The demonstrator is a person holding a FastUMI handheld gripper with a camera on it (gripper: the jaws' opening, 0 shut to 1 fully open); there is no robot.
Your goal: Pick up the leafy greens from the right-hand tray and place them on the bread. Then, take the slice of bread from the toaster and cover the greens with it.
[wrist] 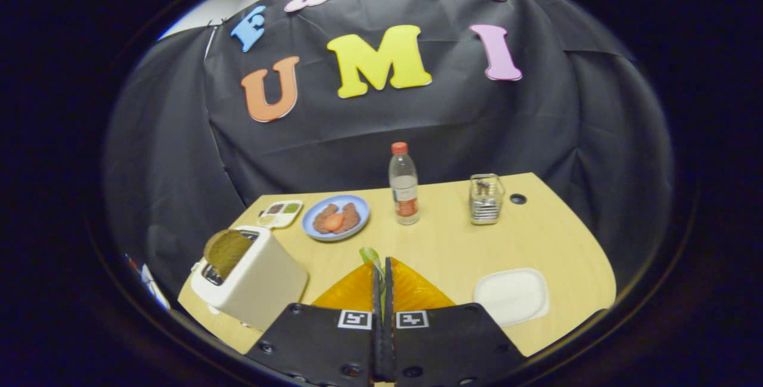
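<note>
table [536,238] | toaster [256,282] | blue plate [335,217] | bottle [403,184] | white tray [511,296] | wire holder [485,198]

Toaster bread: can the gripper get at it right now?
Probably not yet. The gripper is shut on the leafy greens, so its fingers are occupied. Otherwise the bread slice stands up out of the toaster with nothing covering it.
</note>
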